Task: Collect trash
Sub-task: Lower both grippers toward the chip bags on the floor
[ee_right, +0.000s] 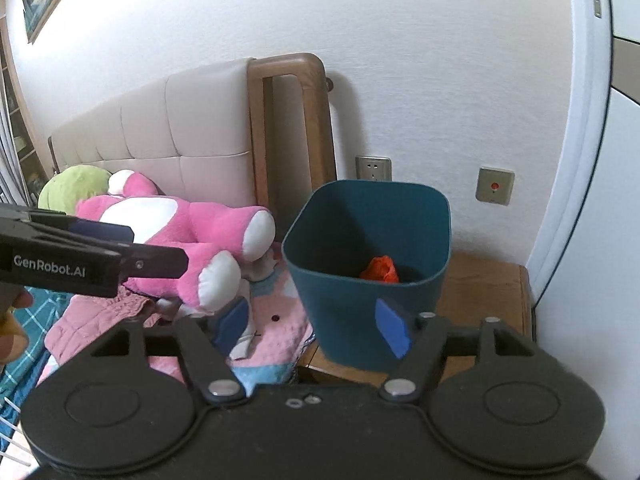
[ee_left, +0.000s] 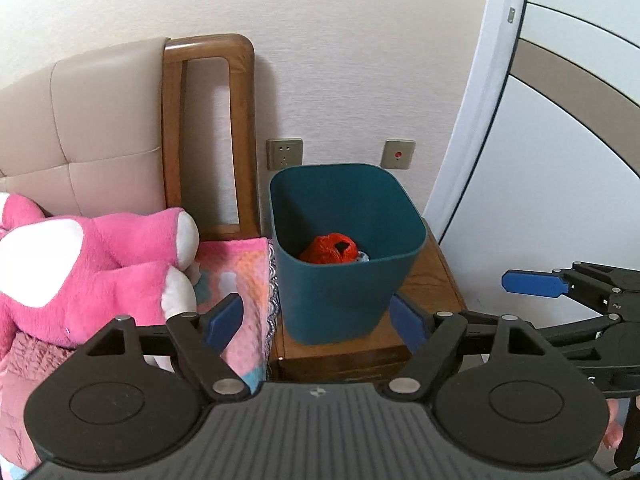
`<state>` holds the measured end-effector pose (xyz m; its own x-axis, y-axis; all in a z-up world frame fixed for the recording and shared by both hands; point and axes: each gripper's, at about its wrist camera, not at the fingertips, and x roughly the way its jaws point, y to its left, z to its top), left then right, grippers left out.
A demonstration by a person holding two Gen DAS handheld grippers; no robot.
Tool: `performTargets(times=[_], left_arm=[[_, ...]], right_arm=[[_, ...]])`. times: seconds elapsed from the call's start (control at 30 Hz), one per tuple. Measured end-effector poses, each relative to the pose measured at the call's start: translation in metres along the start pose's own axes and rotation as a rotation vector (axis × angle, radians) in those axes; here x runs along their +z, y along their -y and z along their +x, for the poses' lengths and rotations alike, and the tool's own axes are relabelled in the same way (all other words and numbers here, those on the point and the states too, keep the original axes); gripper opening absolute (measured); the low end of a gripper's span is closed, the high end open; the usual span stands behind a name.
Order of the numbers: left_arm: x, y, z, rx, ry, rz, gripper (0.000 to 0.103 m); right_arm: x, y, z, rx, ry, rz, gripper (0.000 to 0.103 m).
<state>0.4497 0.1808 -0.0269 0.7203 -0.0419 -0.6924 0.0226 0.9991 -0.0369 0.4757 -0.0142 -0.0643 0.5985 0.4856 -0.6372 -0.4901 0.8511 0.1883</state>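
A dark teal bin (ee_left: 336,292) (ee_right: 360,320) stands on a wooden bedside table (ee_left: 432,280) (ee_right: 488,288). A crumpled red bag (ee_left: 330,249) (ee_right: 380,270) lies at its bottom, with a bit of pale trash beside it. My left gripper (ee_left: 318,322) is open in front of the bin, nothing between its blue pads. My right gripper (ee_right: 314,330) is open too, with nothing in it, near the bin's front wall. The right gripper's blue finger (ee_left: 532,283) shows at the right of the left wrist view. At the left of the right wrist view is part of the left gripper (ee_right: 80,252).
A pink and white plush toy (ee_left: 92,264) (ee_right: 192,236) lies on a pink patterned blanket (ee_left: 244,272) (ee_right: 276,344) on the bed, left of the bin. Behind stand a padded headboard (ee_left: 104,128), a wooden frame (ee_left: 208,132), wall sockets (ee_left: 285,153) and a white door (ee_left: 560,160).
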Motion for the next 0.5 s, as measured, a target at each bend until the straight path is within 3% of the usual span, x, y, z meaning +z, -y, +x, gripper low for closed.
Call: performTargets(times=[0.23,0.5], left_arm=[[-0.030,-0.005,-0.003,-0.005,-0.007,-0.016,0.082],[-0.083,0.007,0.050,-0.003,-0.077,-0.038,0.082]], right_arm=[[-0.024,-0.007,-0.013,-0.021,-0.030,-0.007,0.089],[-0.070,0.029,0.018,-0.024,-0.105,0.040,0.095]])
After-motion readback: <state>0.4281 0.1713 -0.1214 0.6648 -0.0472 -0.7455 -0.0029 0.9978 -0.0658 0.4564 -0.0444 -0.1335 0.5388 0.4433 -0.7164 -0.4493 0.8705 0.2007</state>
